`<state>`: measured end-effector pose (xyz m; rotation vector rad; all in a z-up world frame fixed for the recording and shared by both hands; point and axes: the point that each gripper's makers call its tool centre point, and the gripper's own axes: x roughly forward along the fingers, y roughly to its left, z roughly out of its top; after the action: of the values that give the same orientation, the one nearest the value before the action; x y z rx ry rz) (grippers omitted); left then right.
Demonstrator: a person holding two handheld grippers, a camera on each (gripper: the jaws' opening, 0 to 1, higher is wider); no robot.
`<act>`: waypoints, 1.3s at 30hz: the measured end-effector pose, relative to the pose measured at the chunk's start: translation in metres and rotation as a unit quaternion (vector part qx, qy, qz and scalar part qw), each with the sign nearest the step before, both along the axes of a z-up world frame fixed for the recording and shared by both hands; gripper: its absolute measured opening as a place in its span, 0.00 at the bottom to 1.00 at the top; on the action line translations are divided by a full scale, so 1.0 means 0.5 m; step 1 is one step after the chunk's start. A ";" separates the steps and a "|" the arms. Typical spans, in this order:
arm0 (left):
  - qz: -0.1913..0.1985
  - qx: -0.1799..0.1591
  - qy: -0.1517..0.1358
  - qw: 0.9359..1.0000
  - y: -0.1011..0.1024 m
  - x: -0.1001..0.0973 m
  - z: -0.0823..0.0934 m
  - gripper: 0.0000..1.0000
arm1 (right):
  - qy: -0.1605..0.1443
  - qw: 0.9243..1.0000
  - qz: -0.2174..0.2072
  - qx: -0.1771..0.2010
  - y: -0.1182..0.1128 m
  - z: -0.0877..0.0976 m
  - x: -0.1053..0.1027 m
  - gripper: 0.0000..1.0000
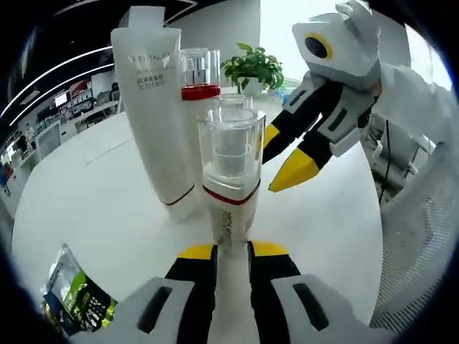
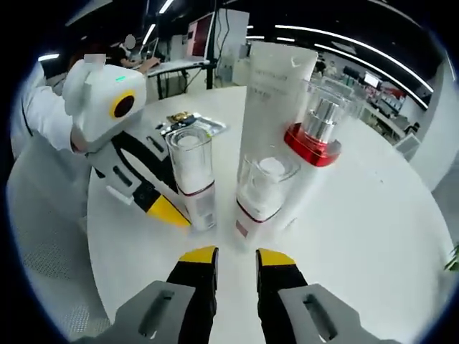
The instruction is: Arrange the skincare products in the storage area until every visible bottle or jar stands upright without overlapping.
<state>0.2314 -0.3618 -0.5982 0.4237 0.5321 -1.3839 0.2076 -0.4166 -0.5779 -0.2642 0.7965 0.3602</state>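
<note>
Four skincare items stand upright close together on the white table. A tall white tube stands beside a bottle with a red ring. A clear-capped bottle stands just past the tips of my left gripper, which is open by a narrow gap and holds nothing. A second clear-capped bottle stands just ahead of my right gripper, also narrowly open and empty.
A printed packet lies flat on the table apart from the bottles. A potted plant stands at the far edge. A person's white sleeve reaches in behind each gripper. Office desks lie beyond the table.
</note>
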 end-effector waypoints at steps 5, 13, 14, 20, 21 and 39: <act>0.004 -0.004 -0.002 1.000 -0.007 0.013 -0.002 0.10 | -0.001 1.000 -0.015 0.011 -0.008 -0.009 0.009 0.09; 0.003 -0.003 0.000 1.000 -0.020 0.026 -0.009 0.09 | -0.006 1.000 -0.026 0.016 -0.015 -0.021 0.020 0.07; 0.003 -0.003 0.000 1.000 -0.020 0.026 -0.007 0.09 | -0.007 0.999 -0.027 0.017 -0.015 -0.022 0.021 0.07; 0.000 -0.002 -0.003 1.000 -0.027 0.031 -0.008 0.09 | -0.016 0.999 -0.033 0.021 -0.010 -0.025 0.032 0.06; -0.001 -0.001 -0.005 1.000 -0.028 0.032 -0.009 0.09 | -0.017 0.999 -0.034 0.022 -0.011 -0.026 0.034 0.06; -0.002 -0.002 -0.008 1.000 -0.042 0.037 -0.011 0.08 | -0.025 0.999 -0.034 0.013 -0.005 -0.027 0.046 0.03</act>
<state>0.2498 -0.3829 -0.6038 0.4327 0.5155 -1.3847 0.2305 -0.4191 -0.5915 -0.2199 0.7487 0.2986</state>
